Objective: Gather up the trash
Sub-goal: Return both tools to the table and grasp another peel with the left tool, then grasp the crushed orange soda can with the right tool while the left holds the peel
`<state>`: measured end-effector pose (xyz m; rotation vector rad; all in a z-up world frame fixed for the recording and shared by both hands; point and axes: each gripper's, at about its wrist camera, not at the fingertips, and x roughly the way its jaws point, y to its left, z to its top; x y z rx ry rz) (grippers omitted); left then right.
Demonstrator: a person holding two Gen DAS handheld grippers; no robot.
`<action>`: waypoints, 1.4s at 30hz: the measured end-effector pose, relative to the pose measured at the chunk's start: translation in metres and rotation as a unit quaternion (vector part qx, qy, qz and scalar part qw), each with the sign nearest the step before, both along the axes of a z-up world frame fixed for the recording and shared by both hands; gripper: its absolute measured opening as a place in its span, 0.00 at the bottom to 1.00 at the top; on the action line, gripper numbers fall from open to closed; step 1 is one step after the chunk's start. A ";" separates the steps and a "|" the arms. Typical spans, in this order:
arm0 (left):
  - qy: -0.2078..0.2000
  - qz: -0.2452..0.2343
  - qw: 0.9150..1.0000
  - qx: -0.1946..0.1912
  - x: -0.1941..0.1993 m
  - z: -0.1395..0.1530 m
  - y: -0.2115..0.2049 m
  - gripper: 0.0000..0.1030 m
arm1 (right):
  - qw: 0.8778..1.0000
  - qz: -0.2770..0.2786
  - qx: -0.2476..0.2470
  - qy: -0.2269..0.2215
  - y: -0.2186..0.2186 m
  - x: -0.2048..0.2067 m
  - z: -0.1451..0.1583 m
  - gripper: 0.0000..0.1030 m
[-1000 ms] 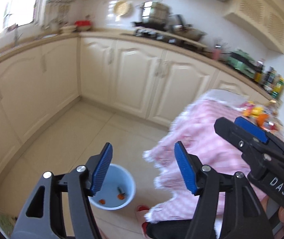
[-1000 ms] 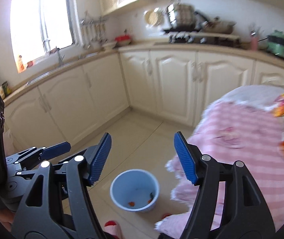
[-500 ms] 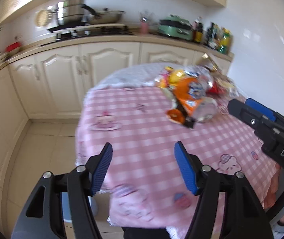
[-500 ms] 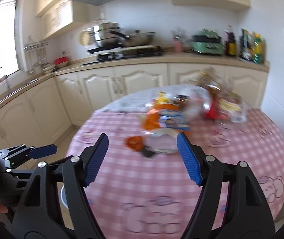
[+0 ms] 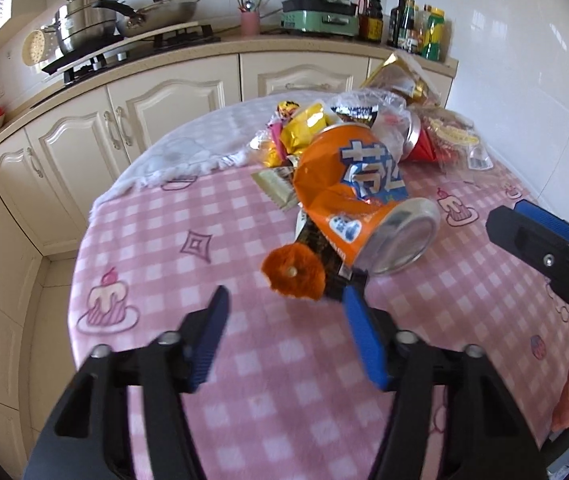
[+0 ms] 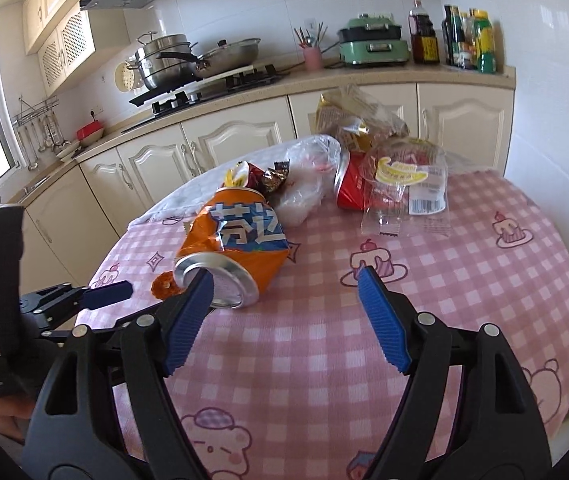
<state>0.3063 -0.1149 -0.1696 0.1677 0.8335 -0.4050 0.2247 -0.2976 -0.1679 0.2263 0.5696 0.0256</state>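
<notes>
Crushed orange can (image 5: 358, 196) among wrappers (image 5: 300, 132) on pink checked tablecloth (image 5: 220, 240).

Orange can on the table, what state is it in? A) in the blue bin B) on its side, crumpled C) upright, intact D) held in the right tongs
B: the orange can lies on its side on the pink checked tablecloth, its wall dented and creased, round end facing the camera; both the right tongs and left tongs are open and hold nothing.
</notes>
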 end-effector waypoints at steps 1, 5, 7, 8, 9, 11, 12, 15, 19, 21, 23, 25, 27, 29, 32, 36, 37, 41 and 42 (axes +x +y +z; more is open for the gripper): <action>0.003 0.000 1.000 0.002 0.003 -0.002 -0.002 0.52 | 1.000 0.002 0.001 0.003 0.000 0.003 0.000 0.72; 0.017 -0.003 1.000 -0.003 0.014 -0.007 -0.003 0.30 | 1.000 0.009 0.015 0.008 -0.002 0.012 0.000 0.73; 0.014 -0.003 1.000 -0.010 0.014 -0.005 0.000 0.30 | 1.000 0.010 0.018 0.010 -0.002 0.018 0.000 0.73; 0.011 -0.001 1.000 -0.013 0.012 -0.003 0.003 0.30 | 1.000 0.012 0.024 0.012 -0.003 0.022 0.000 0.73; 0.009 0.003 1.000 -0.017 0.011 -0.003 0.006 0.30 | 0.999 0.014 0.032 0.013 -0.004 0.024 0.000 0.73; 0.009 0.011 0.999 -0.034 0.008 0.000 0.017 0.30 | 0.998 0.017 0.061 0.027 -0.008 0.036 -0.002 0.73; 0.008 0.014 0.999 -0.043 0.006 0.002 0.022 0.30 | 0.997 0.017 0.074 0.032 -0.010 0.042 -0.004 0.73; -0.006 0.028 0.998 -0.051 -0.003 0.008 0.037 0.30 | 0.991 0.031 0.117 0.058 -0.014 0.062 -0.010 0.73; -0.020 0.040 0.997 -0.064 -0.013 0.019 0.055 0.30 | 0.985 0.044 0.139 0.091 -0.011 0.083 -0.018 0.73; -0.024 0.042 0.996 -0.069 -0.017 0.022 0.062 0.30 | 0.982 0.053 0.149 0.105 -0.007 0.089 -0.023 0.73; -0.027 0.045 0.996 -0.075 -0.021 0.025 0.068 0.30 | 0.977 0.066 0.166 0.113 -0.006 0.092 -0.027 0.73; -0.028 0.048 0.995 -0.079 -0.024 0.026 0.073 0.30 | 0.973 0.081 0.179 0.120 -0.001 0.093 -0.030 0.73; -0.028 0.049 0.995 -0.083 -0.026 0.026 0.079 0.30 | 0.973 0.093 0.177 0.117 0.003 0.091 -0.029 0.65; -0.027 0.052 0.995 -0.086 -0.028 0.025 0.083 0.30 | 0.976 0.097 0.163 0.111 0.011 0.084 -0.023 0.44; -0.027 0.056 0.994 -0.093 -0.032 0.025 0.090 0.30 | 0.984 0.103 0.117 0.092 0.026 0.071 -0.011 0.37; -0.030 0.059 0.992 -0.104 -0.038 0.027 0.100 0.30 | 0.993 0.102 0.037 0.054 0.049 0.047 0.004 0.31; -0.030 0.060 0.992 -0.107 -0.040 0.028 0.103 0.30 | 0.994 0.101 0.022 0.047 0.054 0.043 0.006 0.31; -0.035 0.066 0.990 -0.116 -0.048 0.029 0.115 0.30 | 0.995 0.097 -0.031 0.012 0.078 0.024 0.018 0.29; -0.036 0.069 0.990 -0.119 -0.051 0.030 0.118 0.30 | 0.995 0.096 -0.037 0.005 0.082 0.020 0.020 0.29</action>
